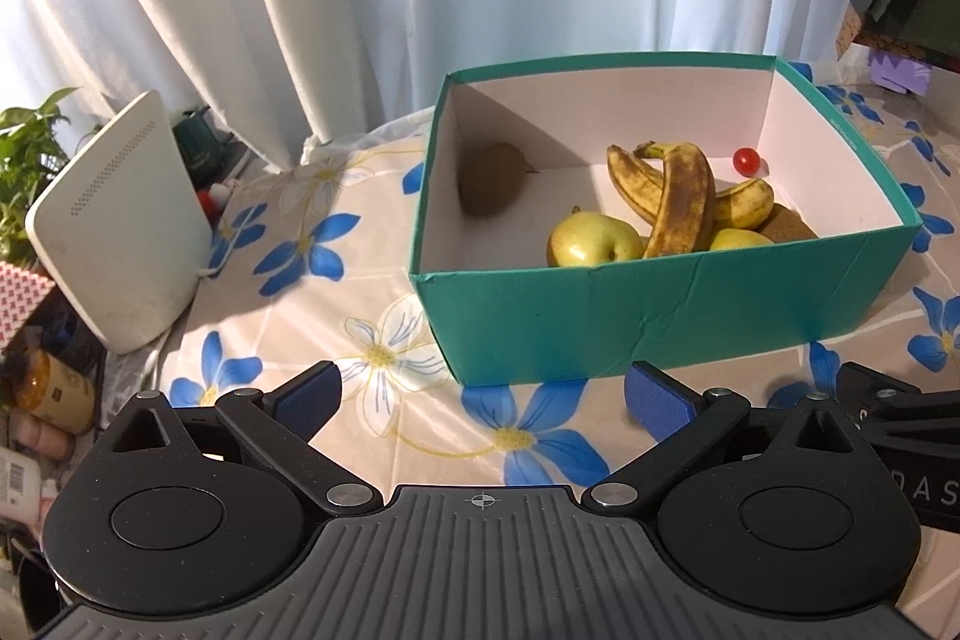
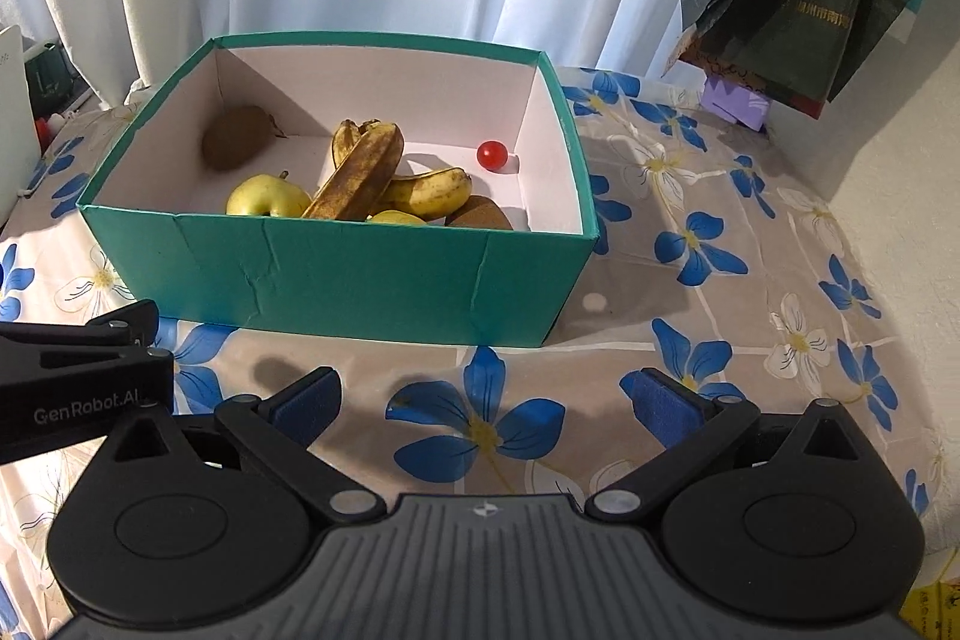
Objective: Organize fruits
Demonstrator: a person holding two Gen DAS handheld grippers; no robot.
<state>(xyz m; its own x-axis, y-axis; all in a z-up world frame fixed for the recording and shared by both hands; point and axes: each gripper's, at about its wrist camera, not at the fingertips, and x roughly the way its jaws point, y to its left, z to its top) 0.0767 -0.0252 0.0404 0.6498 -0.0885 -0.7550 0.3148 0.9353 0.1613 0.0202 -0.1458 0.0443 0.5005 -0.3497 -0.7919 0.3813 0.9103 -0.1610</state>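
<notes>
Flower-patterned cloth covering the surface (image 2: pixel 690 316), bearing a teal box (image 2: pixel 372 274) and, at the left edge, a white device (image 1: pixel 120 226).

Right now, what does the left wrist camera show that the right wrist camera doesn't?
Only the left wrist view: a white perforated plastic panel standing beside a green leafy plant. Only the right wrist view: the floral tablecloth stretching right of the box. Both: the teal cardboard box with spotted yellow bananas, and both open tools.

Assorted fruits (image 2: pixel 372 184) inside teal box (image 2: pixel 336 274)
</notes>
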